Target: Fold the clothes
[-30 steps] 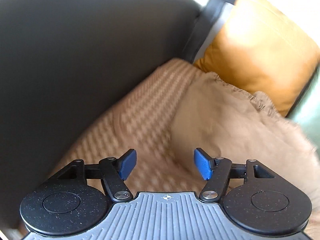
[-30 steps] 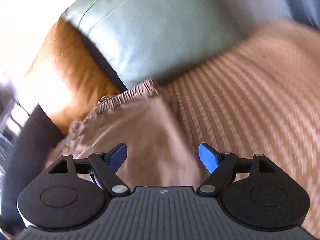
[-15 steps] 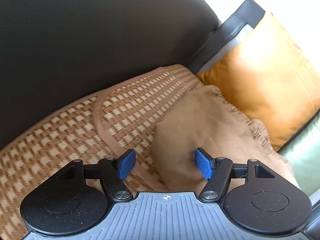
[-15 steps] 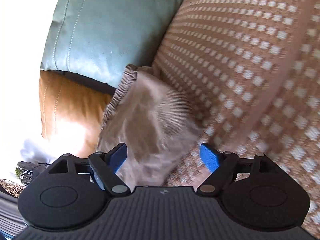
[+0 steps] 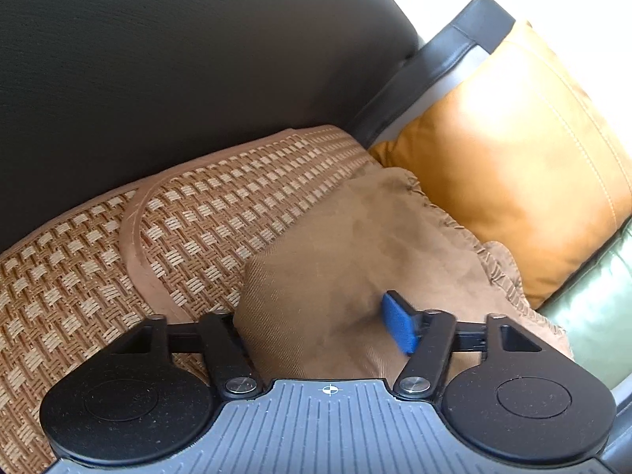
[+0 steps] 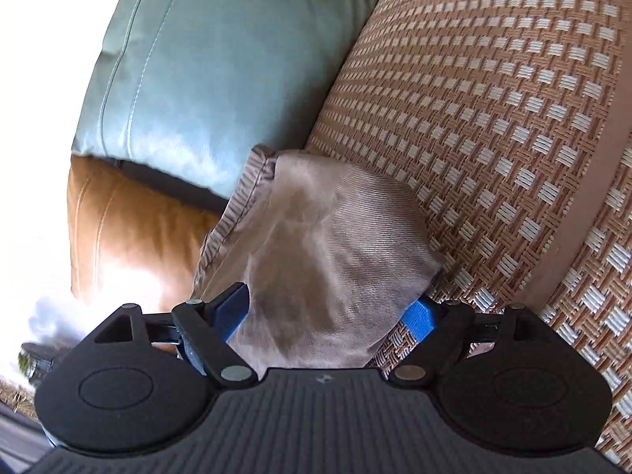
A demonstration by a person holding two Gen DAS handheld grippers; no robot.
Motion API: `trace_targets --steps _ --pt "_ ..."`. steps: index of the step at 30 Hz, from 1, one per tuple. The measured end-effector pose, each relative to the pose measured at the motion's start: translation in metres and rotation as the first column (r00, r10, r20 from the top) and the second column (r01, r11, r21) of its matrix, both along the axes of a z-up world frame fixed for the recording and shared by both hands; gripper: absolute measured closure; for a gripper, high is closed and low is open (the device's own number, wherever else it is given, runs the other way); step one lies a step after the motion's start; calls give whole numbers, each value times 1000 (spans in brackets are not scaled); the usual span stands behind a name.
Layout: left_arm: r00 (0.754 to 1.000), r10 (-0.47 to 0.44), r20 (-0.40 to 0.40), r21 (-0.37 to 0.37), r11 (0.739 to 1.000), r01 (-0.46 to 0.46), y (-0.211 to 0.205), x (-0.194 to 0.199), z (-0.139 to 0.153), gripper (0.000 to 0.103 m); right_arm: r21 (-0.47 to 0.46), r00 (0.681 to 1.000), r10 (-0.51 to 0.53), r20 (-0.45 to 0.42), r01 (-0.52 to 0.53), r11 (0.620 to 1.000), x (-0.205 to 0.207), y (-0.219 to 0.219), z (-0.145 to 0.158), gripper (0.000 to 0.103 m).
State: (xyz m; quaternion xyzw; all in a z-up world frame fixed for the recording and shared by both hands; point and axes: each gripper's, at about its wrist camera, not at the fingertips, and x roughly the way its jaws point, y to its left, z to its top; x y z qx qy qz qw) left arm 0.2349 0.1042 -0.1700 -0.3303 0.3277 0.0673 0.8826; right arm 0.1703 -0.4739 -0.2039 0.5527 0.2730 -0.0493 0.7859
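A tan garment [image 5: 347,245] with a gathered hem lies bunched on a woven brown-and-cream seat mat [image 5: 189,221], against the cushions. My left gripper [image 5: 320,316] is down on its near corner. Its jaws are closing with the cloth between them; the cloth covers the left pad, and the right blue pad [image 5: 399,328] is blurred against the fabric. In the right wrist view the same garment [image 6: 331,237] fills the gap of my right gripper [image 6: 328,310]. That gripper stands wide open, a blue pad showing at each side of the cloth.
An orange cushion [image 5: 513,166] and a pale green cushion [image 6: 221,79] lean behind the garment. A dark sofa back [image 5: 177,59] rises to the left. The woven mat [image 6: 493,138] stretches away on the right. Bright window light washes out the far edge.
Both grippers have come down onto the garment, which now sits between each pair of jaws. The right wrist view has rolled, and the cushions have shifted to the left.
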Motion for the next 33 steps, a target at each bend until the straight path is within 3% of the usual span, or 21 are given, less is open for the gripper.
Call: trace_targets --steps 1,2,3,6,8,11,14,20,23,25,26,28,33 --pt "1000 12 -3 -5 1000 -12 1 -1 0 59 -6 1000 -12 -7 12 1000 1 1 1 20" --pt "1000 25 -8 -19 999 -25 2 -3 -1 67 -10 1000 -17 -20 17 1000 2 2 0 31" --pt "999 32 -12 -38 999 -33 5 -5 -1 70 -10 999 -12 -42 12 1000 3 1 -2 55" --pt "999 31 -15 -60 998 -32 9 -11 7 81 58 999 -5 -43 7 998 1 -5 -7 79" --pt "1000 25 -17 -30 999 -26 8 -20 18 84 83 1000 7 -27 -5 996 -3 -8 -4 85" --pt "1000 19 -17 18 1000 -18 7 -38 34 85 49 998 55 -28 -54 997 -16 -9 15 86" --pt "1000 18 -23 12 1000 -18 13 -75 39 85 56 995 91 -30 -90 994 -46 -11 27 86" --pt "999 1 -45 35 999 1 19 -174 35 84 111 989 121 -86 -111 988 -148 -15 21 86" --pt "997 -19 -74 63 998 23 18 -211 26 79 79 983 135 -123 -126 989 -192 -15 18 85" --pt "995 -18 -94 78 997 25 21 -217 25 67 53 976 138 -167 -131 990 -204 -16 18 73" --pt "995 -13 -103 85 996 22 22 -219 25 61 40 971 139 -194 -133 990 -207 -16 18 56" --pt "996 10 -86 91 996 -2 29 -227 37 48 0 966 143 -215 -147 989 -216 -20 27 52" --pt "999 31 21 169 985 -34 34 -243 91 42 -223 982 95 -166 -131 966 -236 -24 89 45"
